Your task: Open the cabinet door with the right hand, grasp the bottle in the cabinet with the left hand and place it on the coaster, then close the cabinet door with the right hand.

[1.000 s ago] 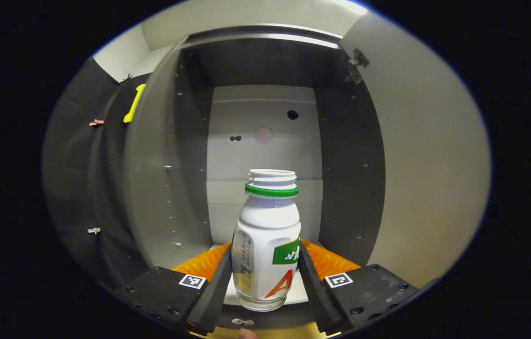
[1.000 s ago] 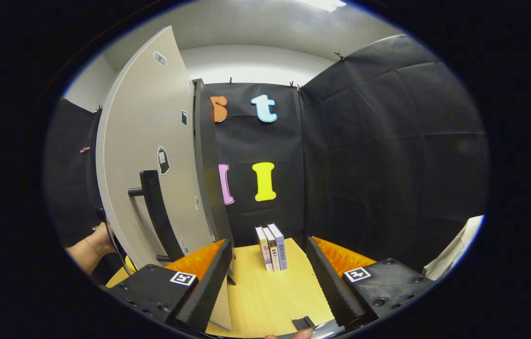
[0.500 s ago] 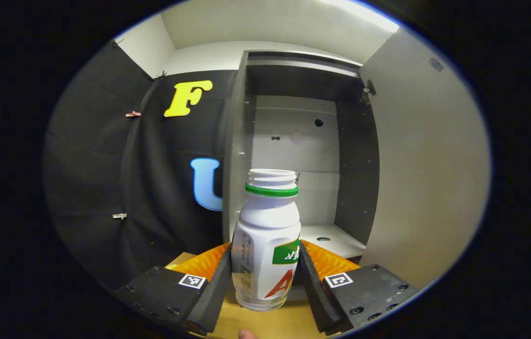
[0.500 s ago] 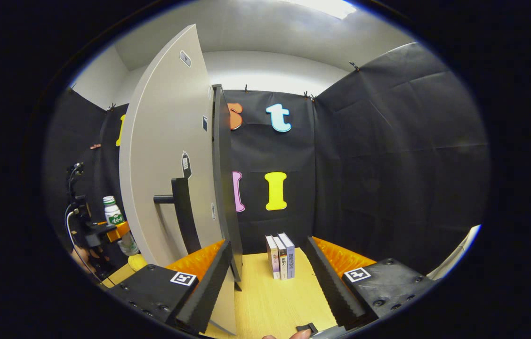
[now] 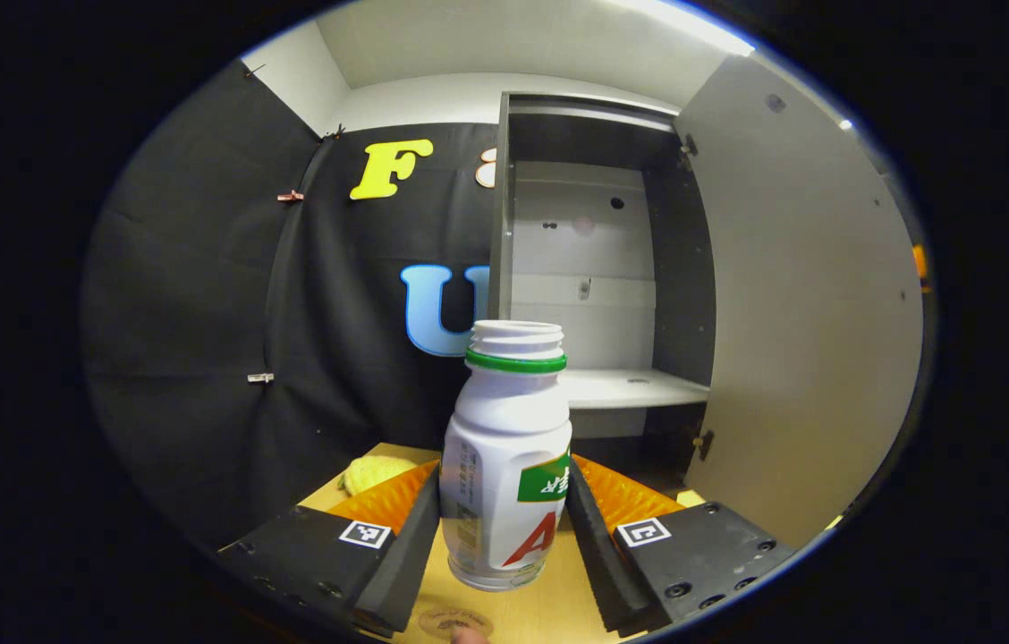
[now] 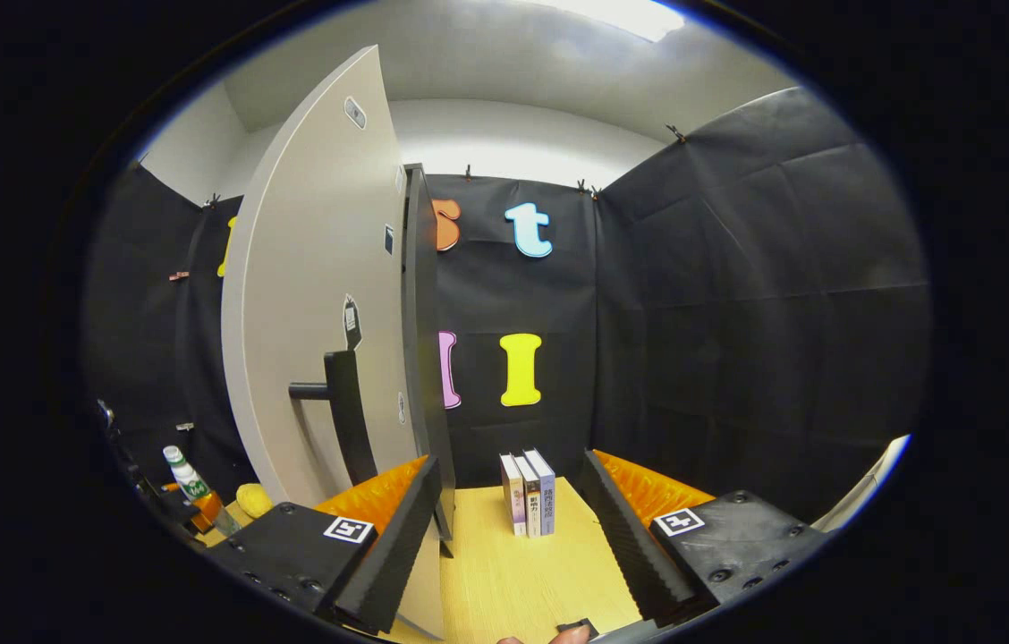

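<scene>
A white bottle [image 5: 504,420] with a green neck ring and no cap stands upright between my left gripper's fingers. My left gripper [image 5: 503,510] is shut on its lower body and holds it above the wooden table, in front of the open cabinet [image 5: 589,268]. A round brown coaster [image 5: 455,620] lies just below the bottle at the view's bottom edge. The cabinet door [image 6: 317,295] stands swung open, its dark bar handle [image 6: 348,420] left of my right gripper [image 6: 509,537], which is open and holds nothing. Far left in the right gripper view, the bottle [image 6: 185,476] appears low over the table.
The cabinet's white shelf [image 5: 625,386] is bare. A yellow soft lump [image 5: 375,470] lies on the table left of the bottle. Three books [image 6: 529,492] stand upright on the wooden table [image 6: 513,581] ahead of my right gripper. Black cloth walls close the booth.
My left gripper has drawn the bottle back out of the cabinet and lowered it over the table; the coaster has come into sight. My right gripper has barely moved.
</scene>
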A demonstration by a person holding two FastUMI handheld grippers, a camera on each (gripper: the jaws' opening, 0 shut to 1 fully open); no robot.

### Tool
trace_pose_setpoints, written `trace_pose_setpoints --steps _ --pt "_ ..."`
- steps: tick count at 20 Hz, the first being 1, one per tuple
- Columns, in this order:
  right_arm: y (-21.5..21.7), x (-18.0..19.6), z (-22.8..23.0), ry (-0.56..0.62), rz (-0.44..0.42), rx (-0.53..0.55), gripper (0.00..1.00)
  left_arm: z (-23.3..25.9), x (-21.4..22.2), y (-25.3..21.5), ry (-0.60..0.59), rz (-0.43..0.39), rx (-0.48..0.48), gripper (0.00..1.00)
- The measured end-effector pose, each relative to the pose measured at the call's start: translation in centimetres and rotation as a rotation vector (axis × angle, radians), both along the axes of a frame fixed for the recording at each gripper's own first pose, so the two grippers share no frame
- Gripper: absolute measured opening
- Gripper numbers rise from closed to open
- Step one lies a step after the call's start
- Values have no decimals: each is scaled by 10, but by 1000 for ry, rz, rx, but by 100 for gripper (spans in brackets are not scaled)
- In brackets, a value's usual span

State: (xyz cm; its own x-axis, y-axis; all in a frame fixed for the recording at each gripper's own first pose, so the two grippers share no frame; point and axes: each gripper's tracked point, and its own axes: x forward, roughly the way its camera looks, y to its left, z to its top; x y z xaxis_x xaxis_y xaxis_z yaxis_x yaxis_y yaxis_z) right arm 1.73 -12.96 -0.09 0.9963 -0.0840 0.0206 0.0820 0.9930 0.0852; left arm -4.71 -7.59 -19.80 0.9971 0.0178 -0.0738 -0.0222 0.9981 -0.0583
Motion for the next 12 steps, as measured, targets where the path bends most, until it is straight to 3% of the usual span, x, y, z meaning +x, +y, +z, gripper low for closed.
trace_pose_setpoints --steps 4,12 --pt "9 -1 2 3 7 -17 98 -46 -18 10 -27 -11 36 77" --pt "6 0 14 10 -23 80 97 -146 -24 26 41 -32 -46 77"
